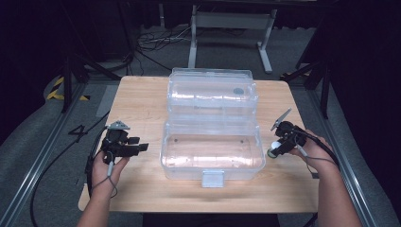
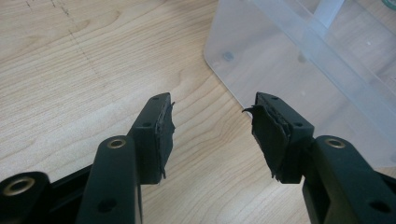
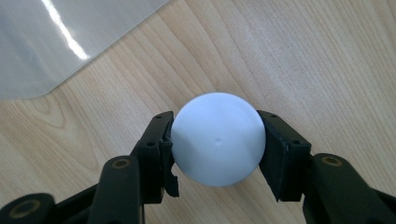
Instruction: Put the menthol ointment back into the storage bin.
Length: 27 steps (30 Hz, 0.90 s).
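two hand-held grippers work a pale wooden table (image 1: pixel 142 94) beside one clear plastic box (image 1: pixel 213 151) with its lid (image 1: pixel 213 92) thrown back. the right gripper (image 3: pixel 218 140) sits just right of the box's front corner, its jaws clamped on one white round object (image 3: pixel 218 139); whether that is a ball or a flat cap is hard to tell, since it shows as a plain disc with a tiny centre dimple, and in the high view it is a small pale blob (image 1: pixel 273 150). the left gripper (image 2: pixel 212 126) hovers left of the box with jaws apart and nothing between them, torn black padding hanging off both. one dark round spot (image 1: pixel 238 91) in the lid is too blurred to identify. grey carpet, cables and metal frame legs surround the table; the room beyond is dark.
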{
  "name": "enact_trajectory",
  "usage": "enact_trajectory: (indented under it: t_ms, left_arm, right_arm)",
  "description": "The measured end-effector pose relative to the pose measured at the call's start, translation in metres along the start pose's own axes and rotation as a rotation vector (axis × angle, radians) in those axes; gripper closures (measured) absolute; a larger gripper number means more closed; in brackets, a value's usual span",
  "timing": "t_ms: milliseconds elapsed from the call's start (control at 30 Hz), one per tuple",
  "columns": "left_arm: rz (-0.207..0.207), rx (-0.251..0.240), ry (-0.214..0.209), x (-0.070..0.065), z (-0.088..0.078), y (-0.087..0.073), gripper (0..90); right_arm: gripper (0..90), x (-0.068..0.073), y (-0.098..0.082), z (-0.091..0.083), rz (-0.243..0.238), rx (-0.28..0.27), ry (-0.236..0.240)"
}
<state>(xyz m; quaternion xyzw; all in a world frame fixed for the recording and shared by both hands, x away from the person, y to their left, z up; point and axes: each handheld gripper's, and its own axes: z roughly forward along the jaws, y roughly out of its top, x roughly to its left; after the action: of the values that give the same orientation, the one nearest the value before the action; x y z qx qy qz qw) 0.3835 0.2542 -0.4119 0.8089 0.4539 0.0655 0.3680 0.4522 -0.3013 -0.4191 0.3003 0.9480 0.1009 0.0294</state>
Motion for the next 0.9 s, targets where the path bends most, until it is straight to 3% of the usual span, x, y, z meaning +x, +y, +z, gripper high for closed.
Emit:
enact_trajectory:
  t_ms: [333,600,900]
  left_arm:
    - [0.001,-0.002,-0.007,-0.002,0.002,0.000,47.6]
    - [0.014,0.002,-0.004,-0.005,0.003,0.001,46.4]
    - [-0.004,-0.002,-0.008,-0.002,0.001,-0.001,46.7]
  right_arm:
    - [50.0,0.002,-0.001,-0.007,-0.010,-0.025,-0.001]
    - [49.9,0.004,0.002,-0.024,-0.034,-0.037,-0.006]
    - [49.9,0.004,0.008,-0.045,-0.050,-0.046,0.011]
